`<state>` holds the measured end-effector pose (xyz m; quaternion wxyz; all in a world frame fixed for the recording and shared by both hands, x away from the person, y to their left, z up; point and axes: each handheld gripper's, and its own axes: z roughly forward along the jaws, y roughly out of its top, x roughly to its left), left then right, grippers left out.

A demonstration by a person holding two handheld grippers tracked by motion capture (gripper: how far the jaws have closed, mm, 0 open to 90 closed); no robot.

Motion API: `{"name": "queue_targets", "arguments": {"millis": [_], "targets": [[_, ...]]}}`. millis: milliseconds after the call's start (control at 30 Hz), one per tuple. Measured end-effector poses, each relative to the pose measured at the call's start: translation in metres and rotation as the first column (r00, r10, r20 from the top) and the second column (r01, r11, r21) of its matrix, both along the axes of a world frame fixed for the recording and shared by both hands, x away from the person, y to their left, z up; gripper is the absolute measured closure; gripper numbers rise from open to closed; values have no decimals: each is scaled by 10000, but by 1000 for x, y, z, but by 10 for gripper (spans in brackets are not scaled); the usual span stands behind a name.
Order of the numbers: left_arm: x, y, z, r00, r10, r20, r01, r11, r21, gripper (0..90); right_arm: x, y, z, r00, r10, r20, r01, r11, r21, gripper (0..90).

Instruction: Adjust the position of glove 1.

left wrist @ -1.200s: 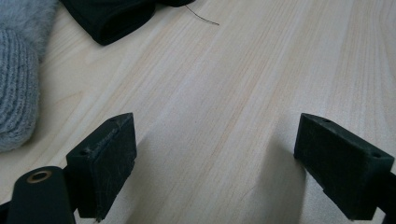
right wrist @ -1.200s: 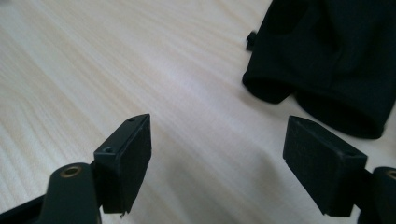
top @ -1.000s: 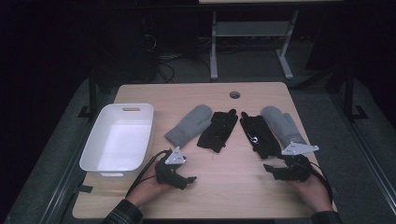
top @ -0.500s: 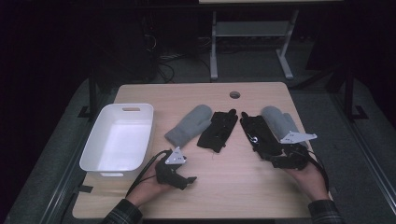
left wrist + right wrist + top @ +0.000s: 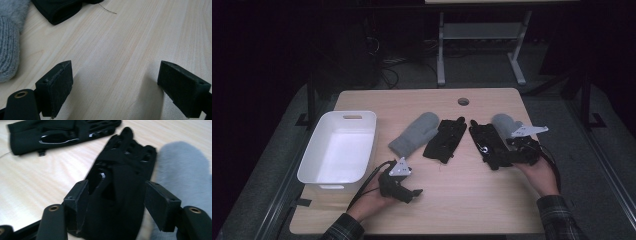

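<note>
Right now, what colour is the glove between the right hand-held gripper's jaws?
Black. The glove shows best in the right gripper view.

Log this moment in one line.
right tongs: closing astride black fabric glove, no grip | left tongs: open, on wooden table

— What colours am I seeing? Two black gloves point(image 5: 447, 138) point(image 5: 487, 142), two grey mittens point(image 5: 414, 134) point(image 5: 507, 122).
— And I read a white bin point(image 5: 362, 150) on the pale wood-grain table point(image 5: 472, 195).
</note>
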<state>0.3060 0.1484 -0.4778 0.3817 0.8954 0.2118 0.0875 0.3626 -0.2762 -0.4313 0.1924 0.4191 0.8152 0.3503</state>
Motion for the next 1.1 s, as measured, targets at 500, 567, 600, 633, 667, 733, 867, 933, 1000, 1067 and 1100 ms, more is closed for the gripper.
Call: {"name": "queue_targets", "arguments": {"millis": [500,567,600,633,667,733,867,933,1000,1067,1100], "targets": [[0,0,0,10000,-3,-3,3,10000,30,121,34,-29,-7,9909,-1346,48,1346,9909,-42,410],[0,0,0,10000,0,-5,0,10000,29,121,38,-33,-8,9892,-1464,47,1464,9892,-58,411],[0,0,0,10000,3,-3,-3,10000,25,121,38,-33,-8,9892,-1464,47,1464,9892,-58,411],[0,-1,0,10000,9,-5,-9,10000,26,121,41,-36,-10,9874,-1584,8,1584,9873,-80,410],[0,-1,0,10000,9,-5,-9,10000,26,121,41,-36,-10,9874,-1584,8,1584,9873,-80,410],[0,0,0,10000,6,-2,-6,10000,30,121,46,-39,-11,9857,-1687,13,1687,9856,-53,410],[0,0,0,10000,1,-3,-1,10000,30,121,53,-42,-16,9829,-1835,-175,1834,9830,-76,407],[0,0,0,10000,3,-2,-3,10000,27,121,58,-42,-24,9802,-1941,-392,1929,9807,-329,408],[0,-1,0,10000,10,-8,-10,10000,27,121,59,-42,-25,9793,-1977,-430,1961,9798,-394,412],[0,0,0,10000,9,-6,-9,10000,30,121,60,-41,-28,9783,-2011,-501,1982,9785,-574,447],[0,0,0,10000,4,-3,-4,10000,27,122,60,-41,-30,9777,-2025,-551,1981,9772,-762,482]]}}
